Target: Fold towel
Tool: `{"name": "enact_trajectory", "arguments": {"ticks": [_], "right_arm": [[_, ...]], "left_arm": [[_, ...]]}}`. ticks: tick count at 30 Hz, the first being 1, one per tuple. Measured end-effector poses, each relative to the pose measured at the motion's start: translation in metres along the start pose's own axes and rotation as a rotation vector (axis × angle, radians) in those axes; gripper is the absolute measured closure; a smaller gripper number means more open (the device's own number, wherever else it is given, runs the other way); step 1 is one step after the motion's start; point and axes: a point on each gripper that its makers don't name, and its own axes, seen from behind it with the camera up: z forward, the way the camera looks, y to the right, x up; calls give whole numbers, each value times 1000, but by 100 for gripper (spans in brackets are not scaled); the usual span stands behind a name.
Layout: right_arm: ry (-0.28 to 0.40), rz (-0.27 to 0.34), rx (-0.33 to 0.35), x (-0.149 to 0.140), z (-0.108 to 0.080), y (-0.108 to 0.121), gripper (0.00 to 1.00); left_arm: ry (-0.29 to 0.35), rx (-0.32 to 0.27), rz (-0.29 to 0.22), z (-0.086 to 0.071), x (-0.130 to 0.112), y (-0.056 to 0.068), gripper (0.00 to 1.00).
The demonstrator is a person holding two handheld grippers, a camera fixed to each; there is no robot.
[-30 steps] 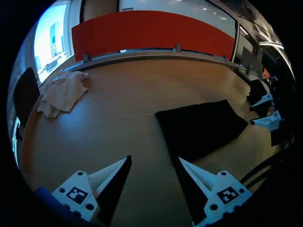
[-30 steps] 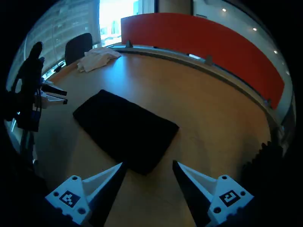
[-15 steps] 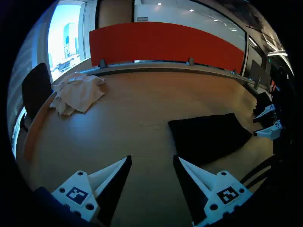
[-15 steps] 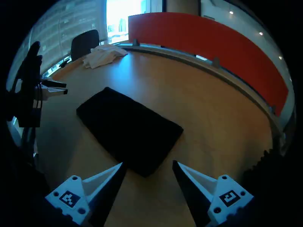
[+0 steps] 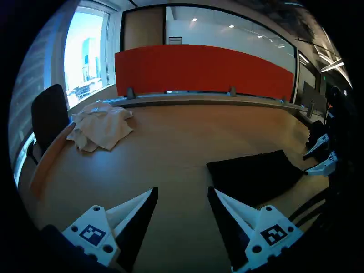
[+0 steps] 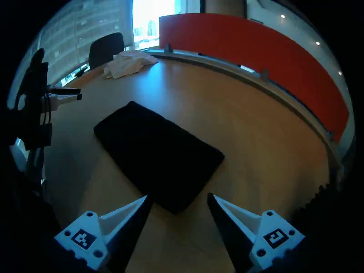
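Observation:
A black towel (image 6: 157, 152) lies folded flat as a rectangle on the wooden table (image 6: 255, 136). In the left gripper view the same black towel (image 5: 255, 175) lies to the right. My left gripper (image 5: 182, 200) is open over bare wood, left of the towel, holding nothing. My right gripper (image 6: 178, 204) is open just in front of the towel's near corner, with nothing between its fingers. The left gripper (image 6: 63, 94) also shows at the far left of the right gripper view, and the right gripper (image 5: 321, 154) at the right edge of the left gripper view.
A crumpled cream cloth (image 5: 102, 129) lies at the table's far left, next to a dark chair (image 5: 45, 120). A long red partition (image 5: 204, 70) runs along the table's far edge. Bright windows (image 5: 86, 59) stand beyond.
The left gripper has tilted up and drawn back, so the towel sits lower and farther right in its view. The right gripper has barely shifted. Both stay open.

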Motion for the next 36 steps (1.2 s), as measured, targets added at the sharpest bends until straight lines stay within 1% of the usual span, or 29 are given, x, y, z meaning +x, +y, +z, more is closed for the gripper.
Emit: {"name": "enact_trajectory", "arguments": {"ticks": [8,14,23,30,33,36], "right_arm": [[-12,-10,10,-4,2,-1,8],[-21,-18,15,-6,4,-1,8],[-32,-40,30,-10,5,-3,8],[-35,-46,38,-10,7,-6,8],[-38,-49,42,-10,7,-6,8],[-45,-54,43,-12,7,-6,8]], "left_arm": [[92,11,-11,-8,19,-3,20],[141,25,-23,-16,29,-9,20],[185,42,-28,-23,34,-18,20],[221,41,-18,-28,38,-19,20],[231,39,-19,-29,38,-19,20],[236,42,-25,-31,38,-22,20]]}}
